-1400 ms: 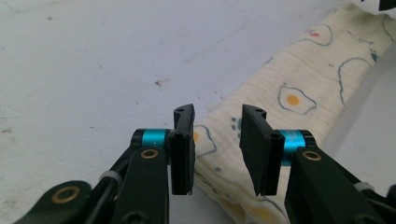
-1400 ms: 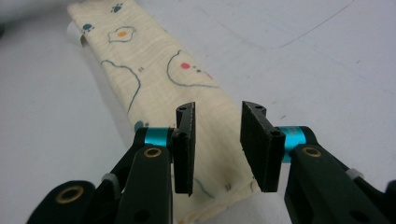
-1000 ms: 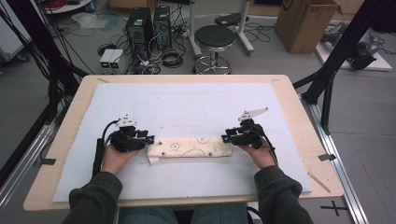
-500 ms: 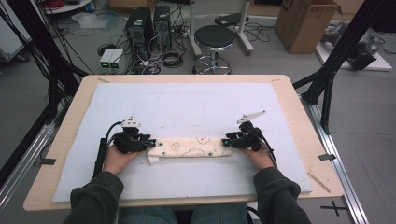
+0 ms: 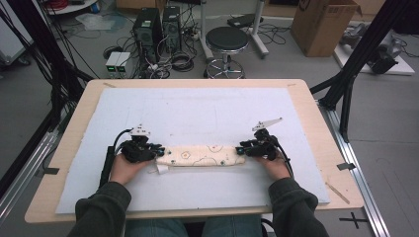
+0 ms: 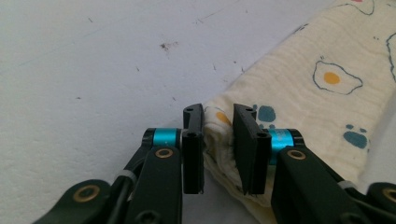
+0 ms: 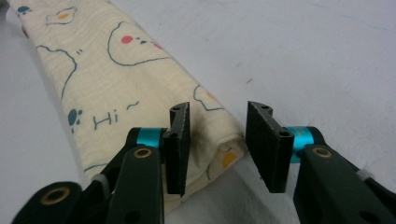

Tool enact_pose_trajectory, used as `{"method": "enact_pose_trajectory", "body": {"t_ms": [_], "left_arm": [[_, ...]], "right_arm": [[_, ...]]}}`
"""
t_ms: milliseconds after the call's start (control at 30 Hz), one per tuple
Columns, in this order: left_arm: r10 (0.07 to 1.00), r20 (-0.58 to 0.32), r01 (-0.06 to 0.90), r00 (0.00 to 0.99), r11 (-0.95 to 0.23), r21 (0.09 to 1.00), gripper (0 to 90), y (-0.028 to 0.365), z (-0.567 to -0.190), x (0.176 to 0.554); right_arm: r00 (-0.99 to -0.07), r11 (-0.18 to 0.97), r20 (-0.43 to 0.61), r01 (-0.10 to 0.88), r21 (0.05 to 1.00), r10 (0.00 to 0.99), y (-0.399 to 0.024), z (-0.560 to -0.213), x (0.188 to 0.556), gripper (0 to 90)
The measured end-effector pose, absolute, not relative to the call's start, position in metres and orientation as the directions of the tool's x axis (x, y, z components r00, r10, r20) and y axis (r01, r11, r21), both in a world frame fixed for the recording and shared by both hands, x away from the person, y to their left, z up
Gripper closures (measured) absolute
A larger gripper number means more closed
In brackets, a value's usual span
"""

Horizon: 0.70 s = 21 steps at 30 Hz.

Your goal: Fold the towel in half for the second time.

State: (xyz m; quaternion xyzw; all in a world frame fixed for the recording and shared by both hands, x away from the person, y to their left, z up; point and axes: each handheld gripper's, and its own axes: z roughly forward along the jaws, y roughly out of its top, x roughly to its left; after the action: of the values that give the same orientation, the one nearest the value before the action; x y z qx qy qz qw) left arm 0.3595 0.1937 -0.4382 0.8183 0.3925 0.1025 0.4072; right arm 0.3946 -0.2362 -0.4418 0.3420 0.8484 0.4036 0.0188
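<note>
Left tongs (image 6: 218,149) just closing, clamped on one end of folded cloth (image 5: 200,155). Right tongs (image 7: 229,147) apart astride opposite end on surface (image 5: 197,111) — both ends taken for lifting level.

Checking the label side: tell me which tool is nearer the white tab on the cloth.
Left. The left tool, jaws just closing on the cloth at its left end, sits right beside the white tab; the right tool is at the cloth's opposite end.

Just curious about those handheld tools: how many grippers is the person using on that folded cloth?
2. The left gripper is at the left end of the folded cream patterned cloth; the right gripper is at its right end.
</note>
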Motion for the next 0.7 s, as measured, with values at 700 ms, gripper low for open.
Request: {"method": "enact_pose_trajectory", "body": {"t_ms": [700], "left_arm": [[0.747, -0.164, 0.538, 0.644, -0.29, 0.791, 82.6, 0.1972, -0.4346, 0.3618]], "right_arm": [[-0.794, 0.46, 0.22, 0.526, 0.715, 0.567, -0.2346, -0.436, 0.393, 80.0]]}}
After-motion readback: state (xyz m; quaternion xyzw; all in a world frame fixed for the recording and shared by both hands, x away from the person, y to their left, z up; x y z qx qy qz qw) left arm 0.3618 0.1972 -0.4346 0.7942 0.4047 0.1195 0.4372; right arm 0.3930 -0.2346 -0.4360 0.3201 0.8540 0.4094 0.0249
